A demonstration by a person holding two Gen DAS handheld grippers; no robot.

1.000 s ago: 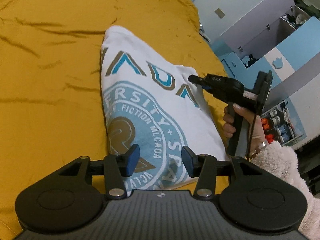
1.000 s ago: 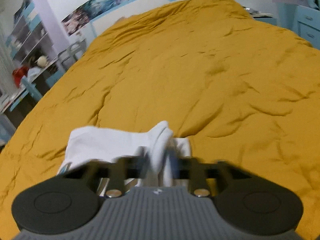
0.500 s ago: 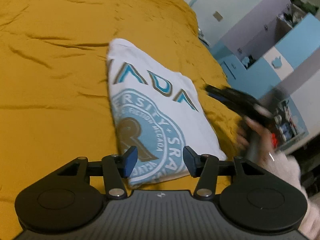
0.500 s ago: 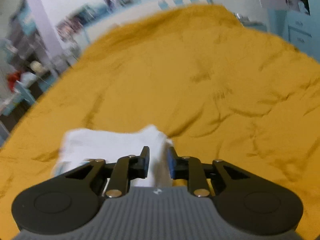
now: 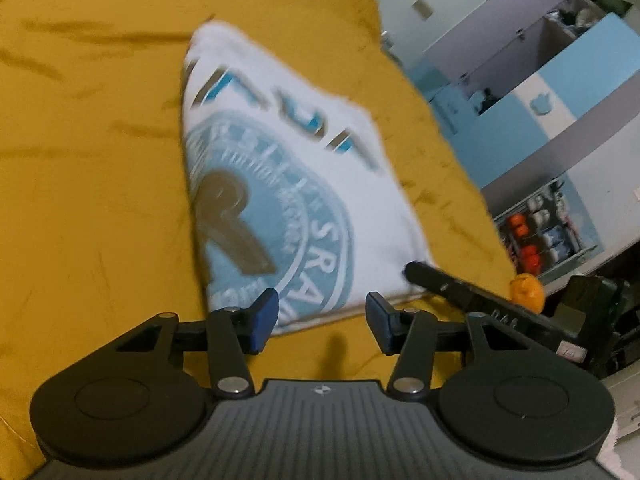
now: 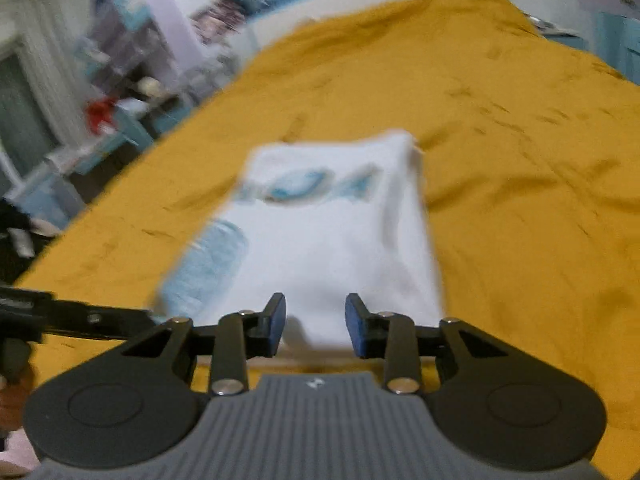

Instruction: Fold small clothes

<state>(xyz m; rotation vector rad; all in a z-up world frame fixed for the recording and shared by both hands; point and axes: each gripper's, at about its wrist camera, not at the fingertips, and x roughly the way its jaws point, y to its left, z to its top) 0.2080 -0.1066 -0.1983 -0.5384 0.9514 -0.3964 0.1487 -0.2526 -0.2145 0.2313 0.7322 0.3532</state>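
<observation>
Just ahead of the left hand-held gripper [image 5: 318, 320], whose jaws are spread and empty, a folded white T-shirt [image 5: 288, 184] lies flat on a mustard-yellow bed [image 5: 88, 184]. Its long axis runs away from that hand-held gripper. The right hand-held gripper [image 6: 315, 322], also spread and empty, hovers at the shirt's near edge.

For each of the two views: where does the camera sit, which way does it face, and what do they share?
Left wrist: behind the open left gripper, facing the folded T-shirt on the yellow bedspread; the right gripper enters at right.
Right wrist: behind the open right gripper, facing the shirt's near edge.
Shared: the T-shirt and bedspread.
</observation>
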